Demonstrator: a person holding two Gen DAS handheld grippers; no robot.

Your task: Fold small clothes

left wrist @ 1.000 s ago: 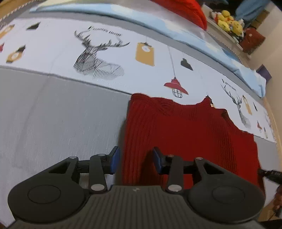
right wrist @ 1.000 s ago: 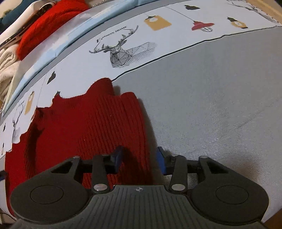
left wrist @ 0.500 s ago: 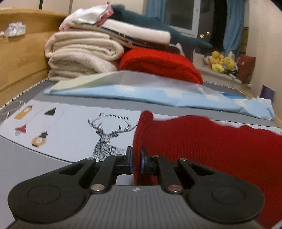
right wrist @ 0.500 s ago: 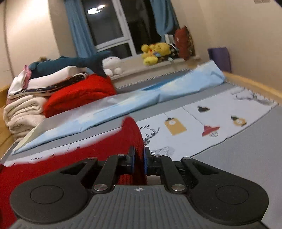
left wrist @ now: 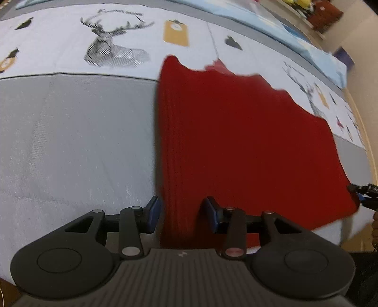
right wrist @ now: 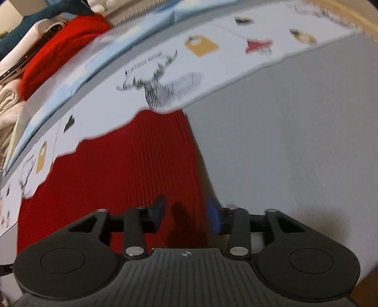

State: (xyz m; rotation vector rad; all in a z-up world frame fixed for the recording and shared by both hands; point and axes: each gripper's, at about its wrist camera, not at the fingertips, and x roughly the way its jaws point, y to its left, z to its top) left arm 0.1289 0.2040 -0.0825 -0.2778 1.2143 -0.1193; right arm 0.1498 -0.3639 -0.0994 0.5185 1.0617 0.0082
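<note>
A red knit garment point(left wrist: 236, 141) lies spread on the grey bedsheet point(left wrist: 70, 141). My left gripper point(left wrist: 181, 212) hovers at its near left corner. Its jaws are opening, with the garment's left edge between the blue pads point(left wrist: 152, 211) but not pinched. In the right wrist view the same red garment point(right wrist: 130, 177) fills the lower left. My right gripper point(right wrist: 186, 212) is at its near right corner, jaws also opening, and the right edge sits loose between the pads point(right wrist: 212, 217). The right gripper's tip point(left wrist: 361, 191) shows at the garment's far right corner in the left wrist view.
A white band printed with deer point(left wrist: 113, 49) and lamps crosses the bed behind the garment. Beyond it lies a light blue folded sheet point(left wrist: 271, 21). A pile of folded clothes with a bright red knit point(right wrist: 59, 52) stands at the back left. A wooden bed frame point(right wrist: 342, 14) runs at the right.
Both grippers shut on the garment's near corners and lifted it, then came back down and opened. The garment lies flat on the bed again.
</note>
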